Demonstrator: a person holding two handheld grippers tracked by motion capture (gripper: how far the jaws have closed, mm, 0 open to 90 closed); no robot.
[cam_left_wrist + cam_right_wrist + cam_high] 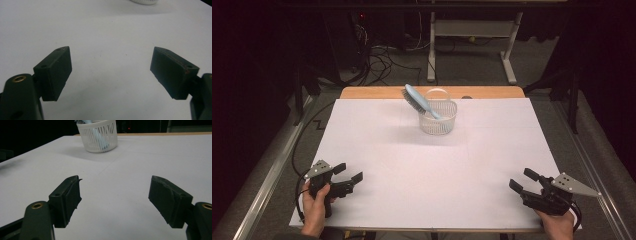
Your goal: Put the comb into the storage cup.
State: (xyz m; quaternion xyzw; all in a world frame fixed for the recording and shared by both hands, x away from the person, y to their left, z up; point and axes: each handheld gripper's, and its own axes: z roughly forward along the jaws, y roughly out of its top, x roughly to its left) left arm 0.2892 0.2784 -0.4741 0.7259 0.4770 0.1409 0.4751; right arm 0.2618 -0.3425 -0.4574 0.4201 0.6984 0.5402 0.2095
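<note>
High view shows the hairbrush (418, 101) head — right-tongs view, just the basket (98, 137).

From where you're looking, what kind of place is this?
Probably a lab or workshop set up for recording. A white-covered table holds just a white basket with a blue hairbrush. Loose cables lie on the grey floor behind it, beside a desk frame in a dark room.

Nothing legible anywhere: no lettering, label, brand or number on the white basket (438, 118), the blue hairbrush (419, 101) leaning in it, or around it.
</note>
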